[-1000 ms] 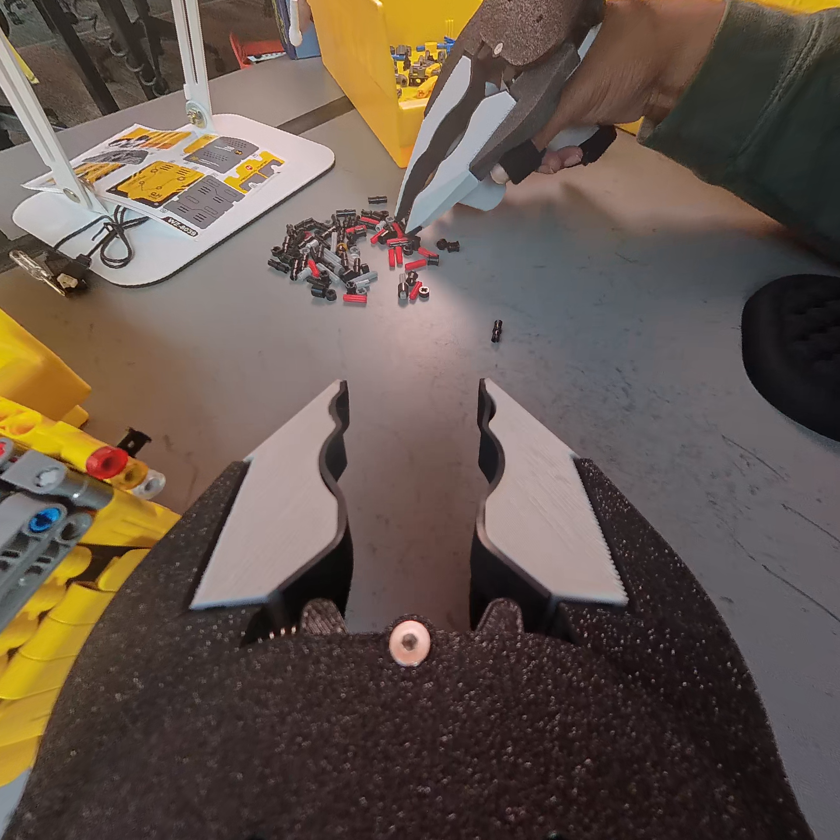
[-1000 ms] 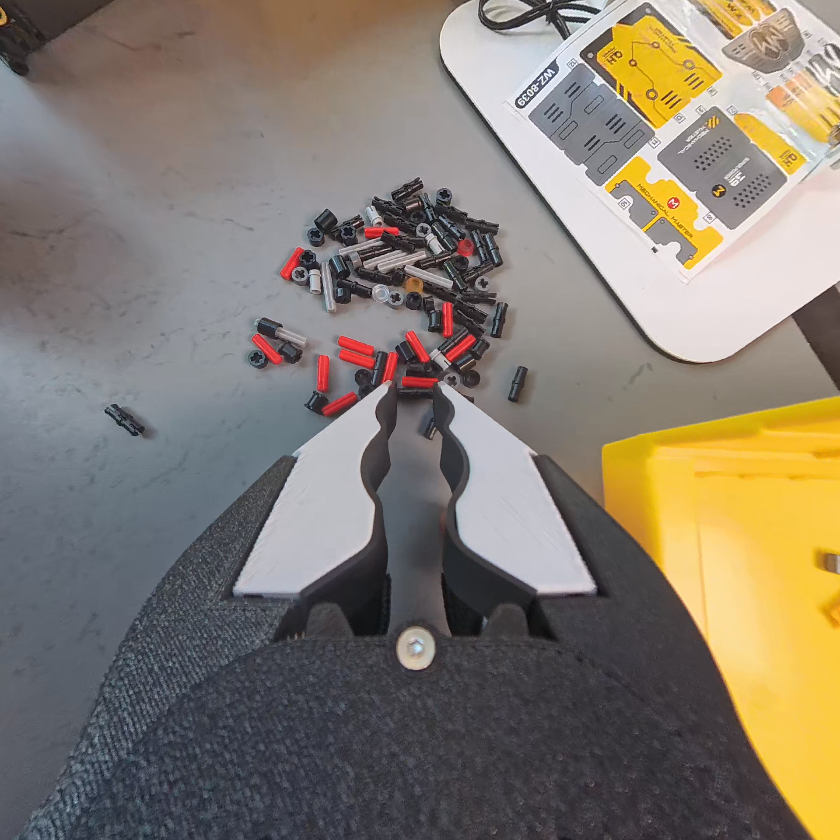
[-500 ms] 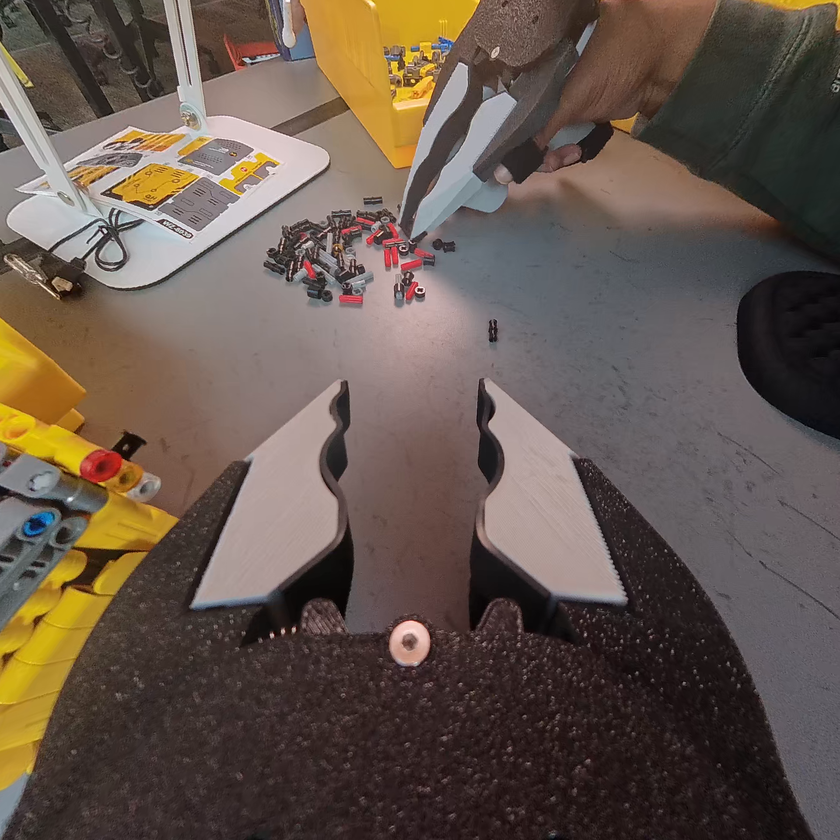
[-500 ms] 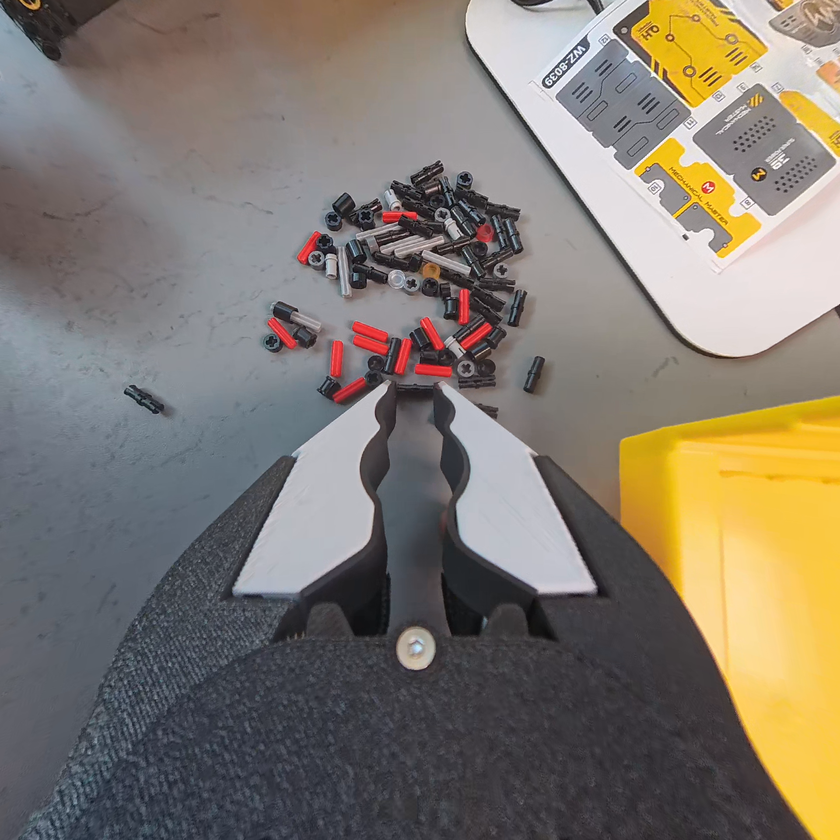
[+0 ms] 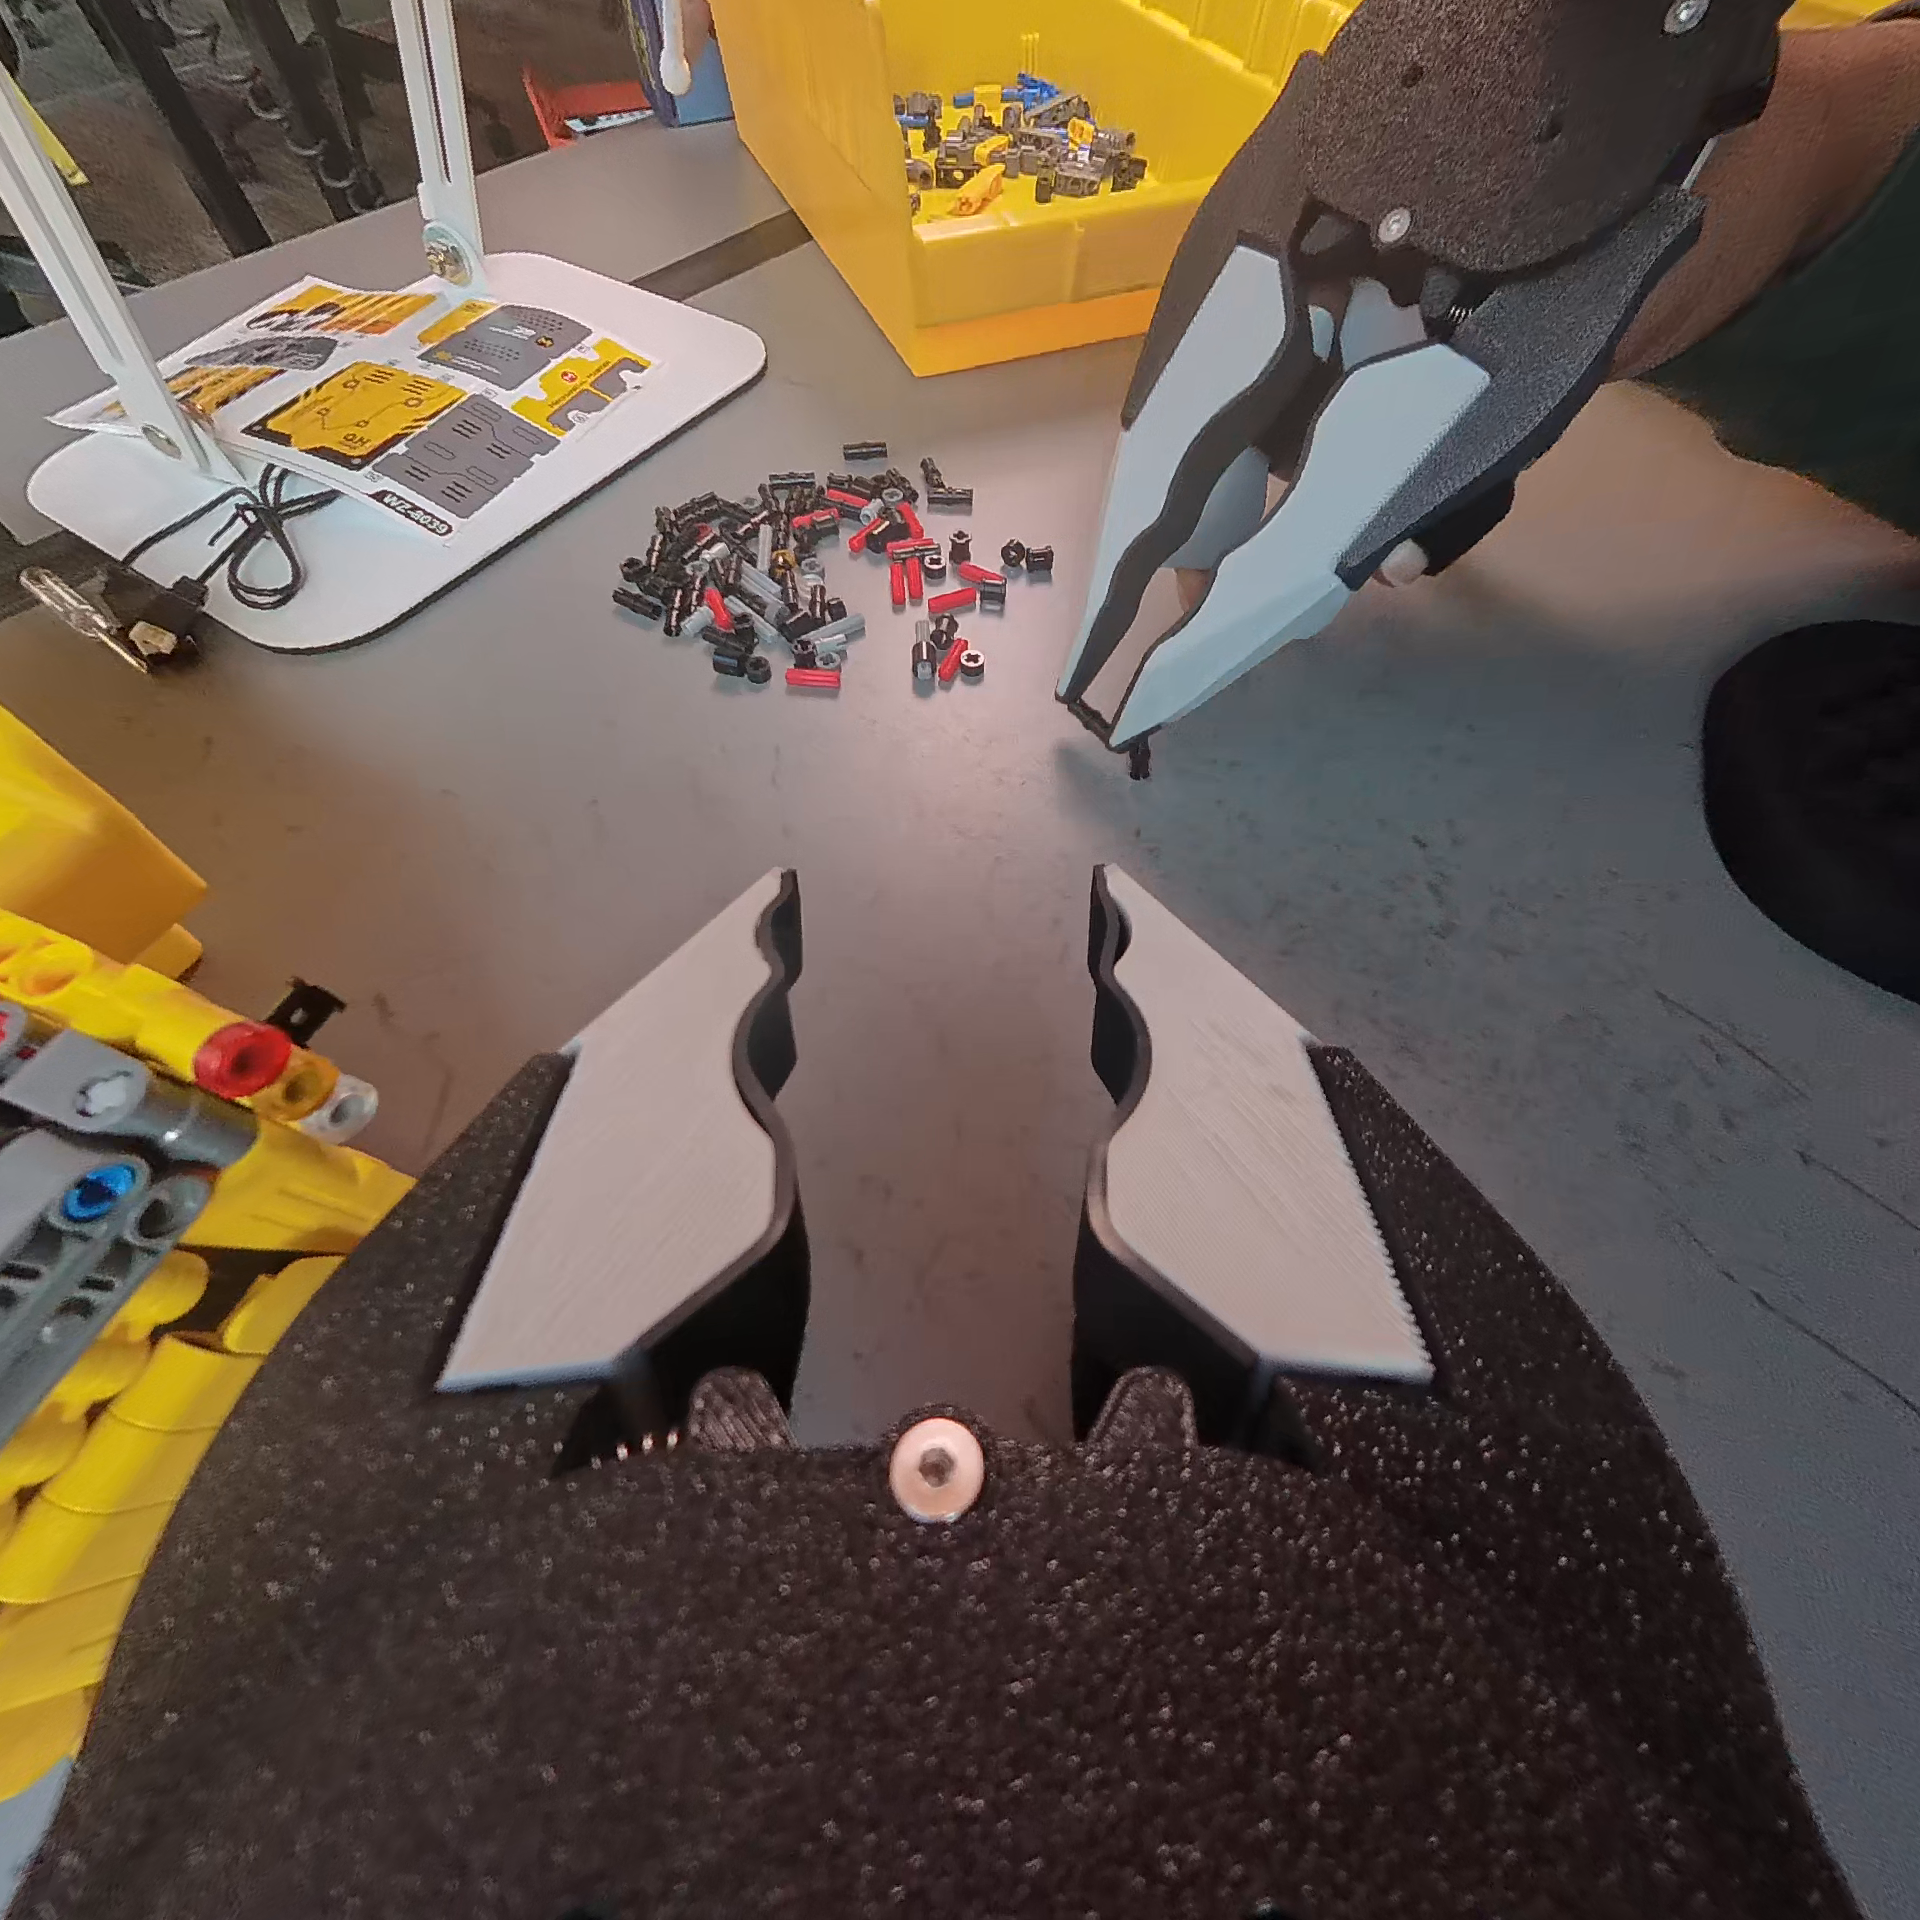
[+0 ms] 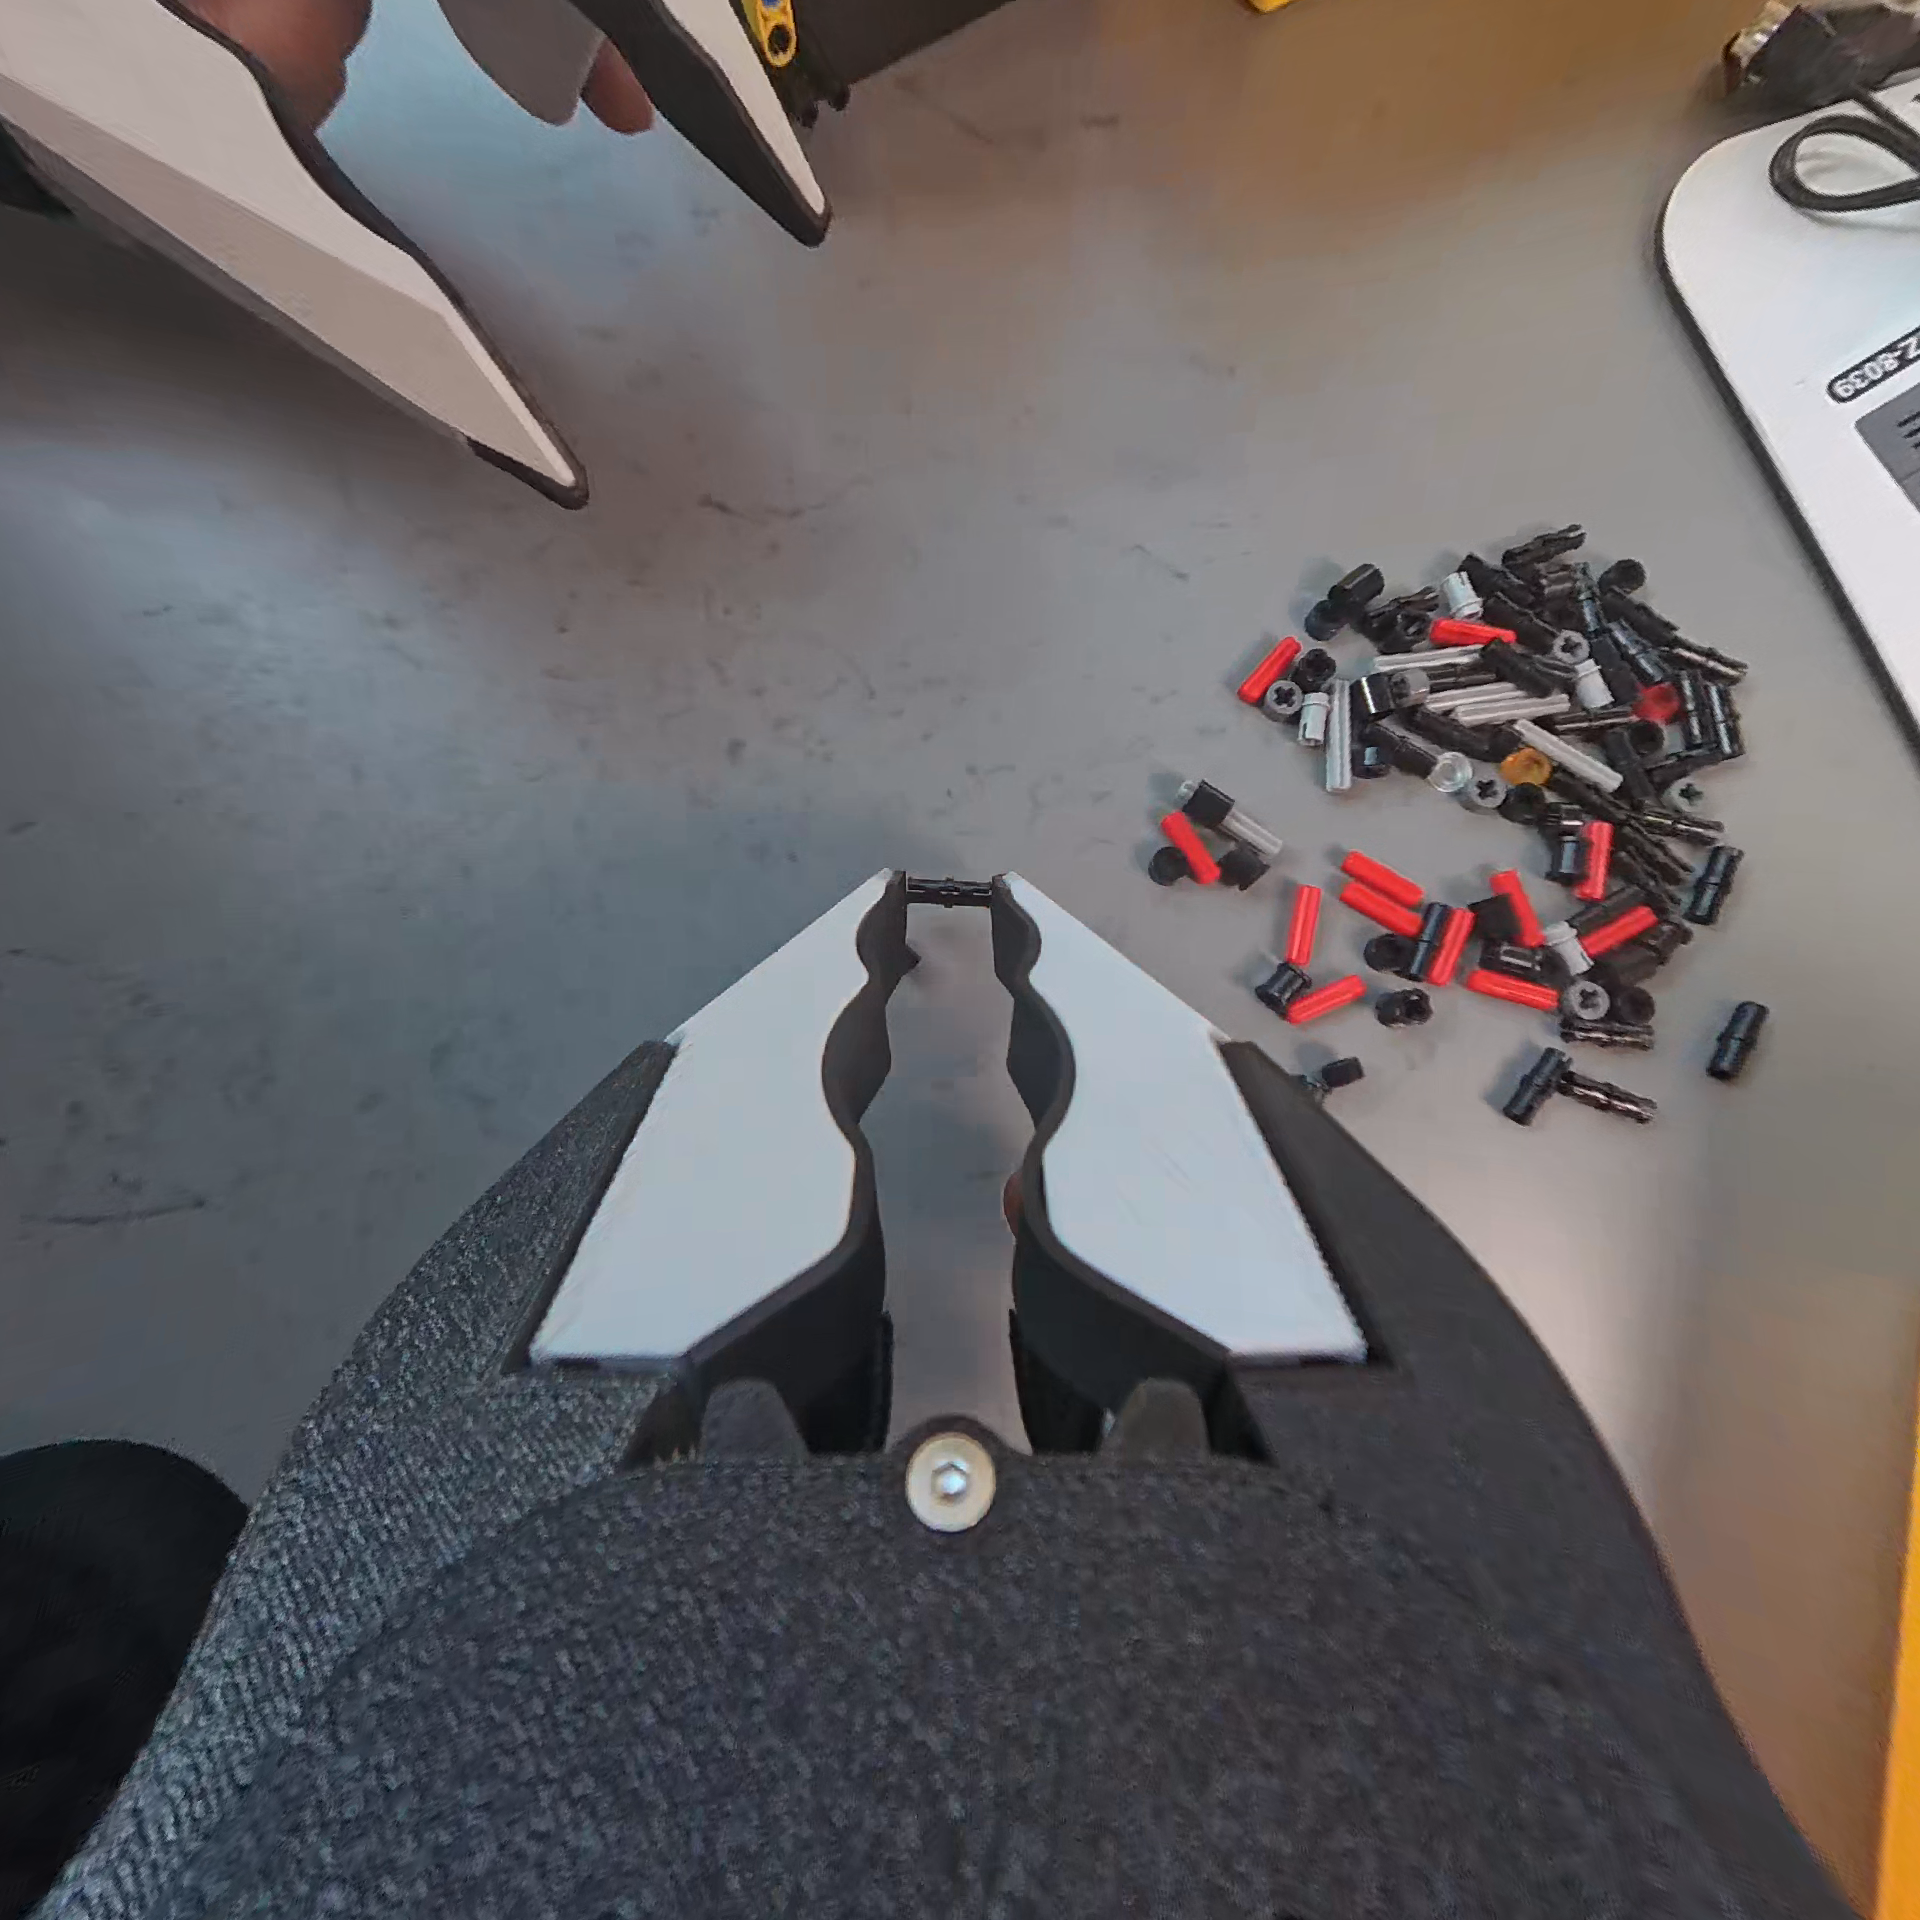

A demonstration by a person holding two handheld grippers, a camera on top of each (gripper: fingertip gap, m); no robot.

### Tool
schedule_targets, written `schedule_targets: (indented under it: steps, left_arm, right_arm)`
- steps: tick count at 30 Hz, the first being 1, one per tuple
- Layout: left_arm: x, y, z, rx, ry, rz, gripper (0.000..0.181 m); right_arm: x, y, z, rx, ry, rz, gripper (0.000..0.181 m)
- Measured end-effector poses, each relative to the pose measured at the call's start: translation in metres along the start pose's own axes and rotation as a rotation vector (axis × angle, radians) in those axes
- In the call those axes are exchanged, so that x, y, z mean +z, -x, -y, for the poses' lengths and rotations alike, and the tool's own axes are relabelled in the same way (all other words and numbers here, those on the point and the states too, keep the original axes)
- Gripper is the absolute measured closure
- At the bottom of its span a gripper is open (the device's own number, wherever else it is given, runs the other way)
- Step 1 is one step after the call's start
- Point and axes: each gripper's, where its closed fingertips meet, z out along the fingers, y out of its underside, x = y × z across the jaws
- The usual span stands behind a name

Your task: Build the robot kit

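A pile of small black, red and grey pins [image 6: 1507,790] lies on the grey table [image 6: 520,831]; it also shows in the left wrist view [image 5: 821,582]. My right gripper [image 6: 948,894] is shut on one black pin [image 6: 945,890], held crosswise between its tips, off to the left of the pile. In the left wrist view the right gripper [image 5: 1103,719] hovers just above a lone black pin [image 5: 1141,766] on the table. My left gripper [image 5: 943,904] is open and empty, low over bare table; it also shows in the right wrist view [image 6: 691,353].
A yellow bin [image 5: 997,301] of parts stands at the back. A white lamp base [image 5: 644,416] with a sticker sheet [image 5: 416,416] and cable sits back left. A yellow and grey brick model [image 5: 104,1195] is at the left. A black pad [image 5: 1829,790] lies right.
My right gripper has left the edge of the pile with a black pin between its tips and moved across the table toward the left gripper. The left gripper has barely moved.
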Motion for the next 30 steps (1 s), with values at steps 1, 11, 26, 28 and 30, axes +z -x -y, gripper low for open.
schedule_targets:
  steps: [1, 11, 26, 28, 30]
  left_arm:
    - [0.0, 0.0, 0.0, 0.001, -0.001, 0.001, 0.126]
    - [-0.001, -0.003, 0.001, 0.011, -0.005, -0.012, 0.126]
    - [-0.001, -0.003, 0.001, 0.005, -0.005, -0.016, 0.127]
    - [0.0, -0.003, 0.0, 0.004, 0.0, -0.018, 0.127]
    - [0.0, -0.004, 0.0, 0.009, 0.0, -0.019, 0.127]
  right_arm:
    - [0.002, -0.001, -0.002, -0.004, 0.01, -0.009, 0.166]
    - [-0.038, -0.107, -0.026, 0.324, -0.072, -0.329, 0.162]
    - [-0.034, -0.072, -0.005, 0.116, -0.114, -0.162, 0.181]
    - [-0.03, -0.065, -0.007, 0.07, -0.059, -0.184, 0.181]
    - [-0.027, -0.081, -0.014, 0.077, -0.027, -0.27, 0.181]
